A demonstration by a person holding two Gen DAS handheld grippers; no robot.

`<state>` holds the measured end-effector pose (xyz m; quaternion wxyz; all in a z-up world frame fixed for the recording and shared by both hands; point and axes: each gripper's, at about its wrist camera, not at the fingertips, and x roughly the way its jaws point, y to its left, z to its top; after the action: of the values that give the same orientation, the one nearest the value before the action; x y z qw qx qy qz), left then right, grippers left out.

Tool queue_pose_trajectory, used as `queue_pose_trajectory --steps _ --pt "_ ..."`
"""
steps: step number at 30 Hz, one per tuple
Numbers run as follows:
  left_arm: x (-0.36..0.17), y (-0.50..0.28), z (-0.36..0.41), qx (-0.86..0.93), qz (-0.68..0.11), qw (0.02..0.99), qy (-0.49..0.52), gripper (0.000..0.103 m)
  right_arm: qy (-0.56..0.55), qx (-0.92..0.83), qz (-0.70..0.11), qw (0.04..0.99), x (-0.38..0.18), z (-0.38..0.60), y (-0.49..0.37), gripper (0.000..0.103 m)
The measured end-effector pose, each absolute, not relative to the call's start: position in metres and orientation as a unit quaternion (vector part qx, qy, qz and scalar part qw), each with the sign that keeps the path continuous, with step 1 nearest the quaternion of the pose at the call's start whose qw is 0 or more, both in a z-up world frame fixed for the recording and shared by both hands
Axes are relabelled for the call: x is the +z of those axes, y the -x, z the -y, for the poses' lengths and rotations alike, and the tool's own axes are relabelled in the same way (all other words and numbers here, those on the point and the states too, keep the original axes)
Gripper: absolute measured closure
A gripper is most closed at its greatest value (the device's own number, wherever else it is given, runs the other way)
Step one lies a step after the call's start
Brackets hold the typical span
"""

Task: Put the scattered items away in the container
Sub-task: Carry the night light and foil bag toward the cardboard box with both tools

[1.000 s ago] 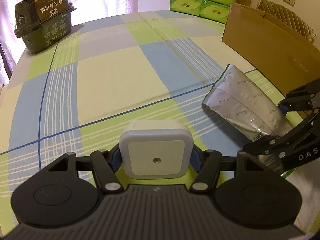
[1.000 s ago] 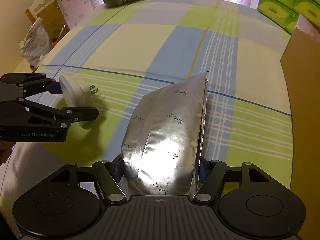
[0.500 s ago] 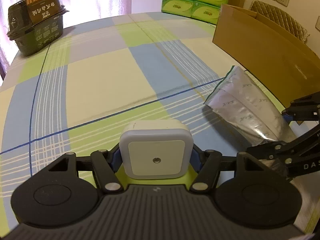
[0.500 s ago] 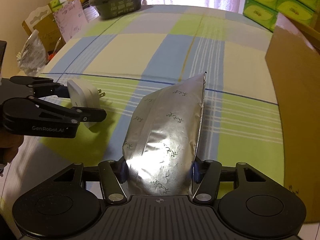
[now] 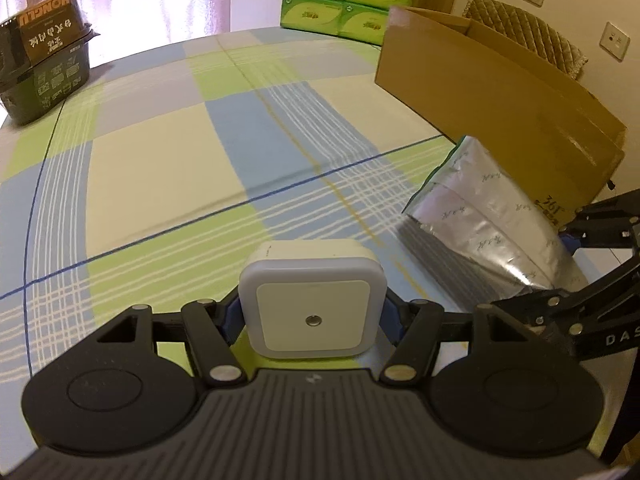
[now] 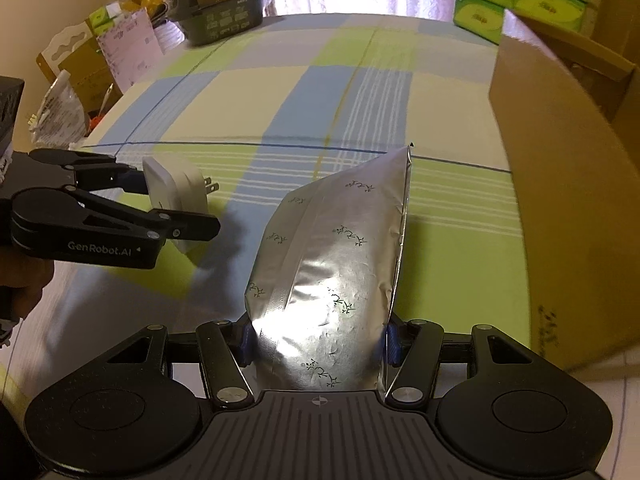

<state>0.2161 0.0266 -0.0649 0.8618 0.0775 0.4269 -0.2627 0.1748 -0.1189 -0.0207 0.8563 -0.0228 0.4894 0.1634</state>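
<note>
My left gripper (image 5: pixel 312 312) is shut on a white square plug-in night light (image 5: pixel 312 304), held above the checked tablecloth. In the right wrist view the same night light (image 6: pixel 176 188) shows side-on with its prongs pointing right, between the left gripper's fingers (image 6: pixel 192 226). My right gripper (image 6: pixel 316 340) is shut on the bottom of a silver foil pouch (image 6: pixel 336 264), lifted off the cloth. The pouch (image 5: pixel 480 216) appears at the right in the left wrist view, close to the open cardboard box (image 5: pixel 500 100). The box wall (image 6: pixel 568 200) stands just right of the pouch.
A dark packaged tub (image 5: pixel 40 76) sits at the table's far left edge. Green tissue packs (image 5: pixel 340 0) are stacked beyond the table. Bags and boxes (image 6: pixel 80 72) crowd the floor past the left side. A person's hand (image 6: pixel 20 288) holds the left gripper.
Both grippers have risen and swung toward the cardboard box with their loads. The box now looks nearer and larger in both views.
</note>
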Motion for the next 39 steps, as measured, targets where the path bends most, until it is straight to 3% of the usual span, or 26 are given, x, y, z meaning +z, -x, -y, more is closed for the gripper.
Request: queue_pose_trajectory --steps 39 --pt "0.020 -0.104 0.062 -0.253 -0.426 0.858 -0.134 0.042 -0.030 0.156 -0.408 0.899 0.063 0.205 -0.078 0.043"
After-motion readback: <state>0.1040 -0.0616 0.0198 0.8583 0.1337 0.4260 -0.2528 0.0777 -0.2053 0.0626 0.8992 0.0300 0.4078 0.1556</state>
